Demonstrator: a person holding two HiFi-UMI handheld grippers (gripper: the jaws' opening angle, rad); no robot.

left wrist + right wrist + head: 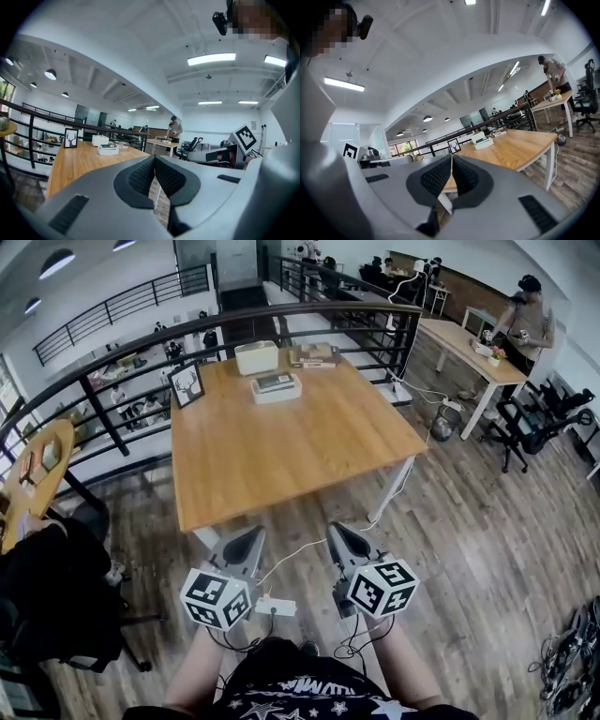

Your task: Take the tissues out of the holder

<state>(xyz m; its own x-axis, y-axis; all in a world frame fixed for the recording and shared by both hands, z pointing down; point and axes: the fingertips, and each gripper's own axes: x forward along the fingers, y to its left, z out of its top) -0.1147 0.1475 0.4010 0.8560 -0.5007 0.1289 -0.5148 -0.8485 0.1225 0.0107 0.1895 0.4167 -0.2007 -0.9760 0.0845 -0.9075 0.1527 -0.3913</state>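
head view: both grippers hang low over the wood floor [469, 549], short of the near edge of the table [281, 451] and well apart from everything on it. left gripper [247, 540] and right gripper [341, 536] sit side by side, marker cubes toward the camera, tips toward the table. the holder [276, 388] (low, white, with a dark-topped tissue pack in it) lies flat near the table's far edge, about mid-width. just behind it stands a white box [256, 357]. books [314, 354] lie to the right of that box, and a frame [187, 385] with a deer print stands at the far left corner. a railing [122, 343] runs behind the table. a power strip [275, 607] lies on the floor beneath the grippers. a person [530, 315] stands at a second table, far right.

left gripper view: the ribbed pads [140, 176] meet at their tips, with nothing between them. the holder [108, 149] shows far off on the table, left of the jaws. the right gripper's cube shows at right.

right gripper view: the pads [437, 177] are pressed together, empty. the holder [483, 142] lies far ahead on the table, right of the jaw line, with the frame to its left.
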